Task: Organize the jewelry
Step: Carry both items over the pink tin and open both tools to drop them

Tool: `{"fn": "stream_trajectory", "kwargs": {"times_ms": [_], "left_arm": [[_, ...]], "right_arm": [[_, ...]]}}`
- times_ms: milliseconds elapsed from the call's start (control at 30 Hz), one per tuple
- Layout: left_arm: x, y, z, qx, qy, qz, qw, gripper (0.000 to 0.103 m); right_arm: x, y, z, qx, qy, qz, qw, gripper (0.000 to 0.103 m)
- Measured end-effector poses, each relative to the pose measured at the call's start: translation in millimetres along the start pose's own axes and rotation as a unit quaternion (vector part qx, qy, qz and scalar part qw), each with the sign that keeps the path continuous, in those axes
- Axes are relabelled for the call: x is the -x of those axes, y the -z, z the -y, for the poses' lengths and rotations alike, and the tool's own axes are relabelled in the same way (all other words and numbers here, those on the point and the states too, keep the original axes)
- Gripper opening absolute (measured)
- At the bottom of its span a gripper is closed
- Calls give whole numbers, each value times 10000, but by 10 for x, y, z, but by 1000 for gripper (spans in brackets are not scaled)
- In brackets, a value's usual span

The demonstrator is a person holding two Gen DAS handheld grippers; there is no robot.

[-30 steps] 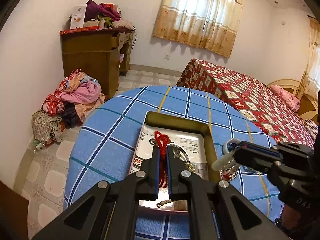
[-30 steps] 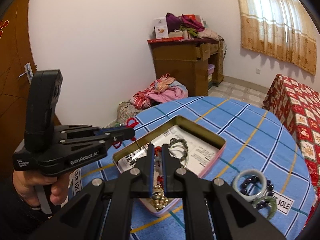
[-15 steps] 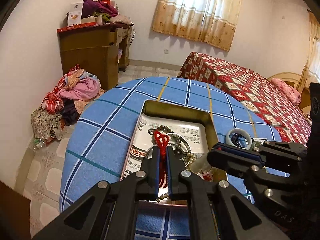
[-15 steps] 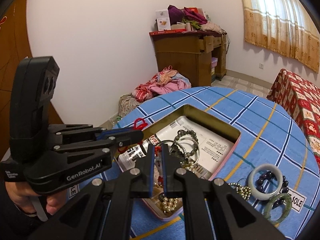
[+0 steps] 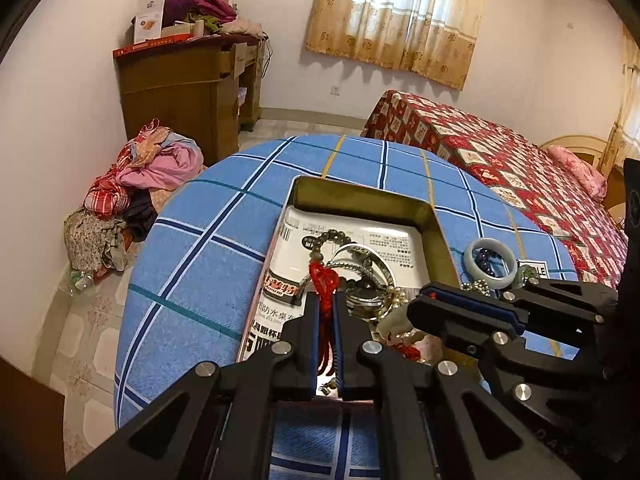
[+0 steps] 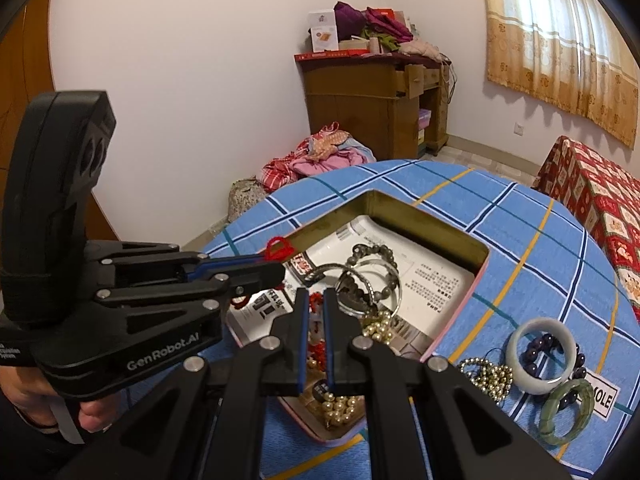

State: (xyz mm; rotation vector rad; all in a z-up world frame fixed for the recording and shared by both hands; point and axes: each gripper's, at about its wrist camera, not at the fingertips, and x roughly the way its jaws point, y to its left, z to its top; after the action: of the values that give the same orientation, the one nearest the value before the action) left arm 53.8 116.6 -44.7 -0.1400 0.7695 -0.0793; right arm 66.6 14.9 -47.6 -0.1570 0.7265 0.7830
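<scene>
An open tin (image 5: 360, 194) (image 6: 420, 220) lined with newspaper sits on the blue plaid table and holds a dark beaded bracelet (image 6: 374, 250), silver bangles (image 5: 368, 276) and a pearl strand (image 6: 340, 404). My left gripper (image 5: 326, 306) (image 6: 276, 268) is shut on a red knotted cord (image 5: 324, 280) (image 6: 278, 246) over the tin's near left side. My right gripper (image 6: 316, 300) (image 5: 418, 310) is shut low over the tin's near end, and a pale pendant (image 5: 394, 322) with red beads shows at its tip.
On the cloth right of the tin lie a white jade bangle (image 6: 540, 356), a green bangle (image 6: 566, 412), dark purple beads (image 6: 534, 346) and a gold bead bracelet (image 6: 486, 376). A hand (image 6: 92, 416) holds the left gripper. A bed (image 5: 520, 160) and a wooden dresser (image 5: 180, 96) stand beyond.
My right gripper has come down and in toward the tin's near end with the pale piece at its tip. The left gripper has stayed nearly still, shut on the red cord.
</scene>
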Motion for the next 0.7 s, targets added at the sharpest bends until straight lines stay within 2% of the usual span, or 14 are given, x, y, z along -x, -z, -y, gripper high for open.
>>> {"fn": "stream_trajectory", "kwargs": {"times_ms": [567,600,667,700], "left_arm": [[-60,55,14,-73,-50,-76,9999,6],[-51,59,17,-67,-31,-65,10000,8],[-16,60,32,-49,-4,-15,10000,15],[6,58,34,-31,-54,30,10000,26]], "right_arm": [[-124,125,38,-40,56,-214,9997,10],[-112,125,49,-58,68,-190,9998,12],[-64,117,72,-92,99,-126,9998,32],[-42,109,78,-114,119,-85,9998,36]]}}
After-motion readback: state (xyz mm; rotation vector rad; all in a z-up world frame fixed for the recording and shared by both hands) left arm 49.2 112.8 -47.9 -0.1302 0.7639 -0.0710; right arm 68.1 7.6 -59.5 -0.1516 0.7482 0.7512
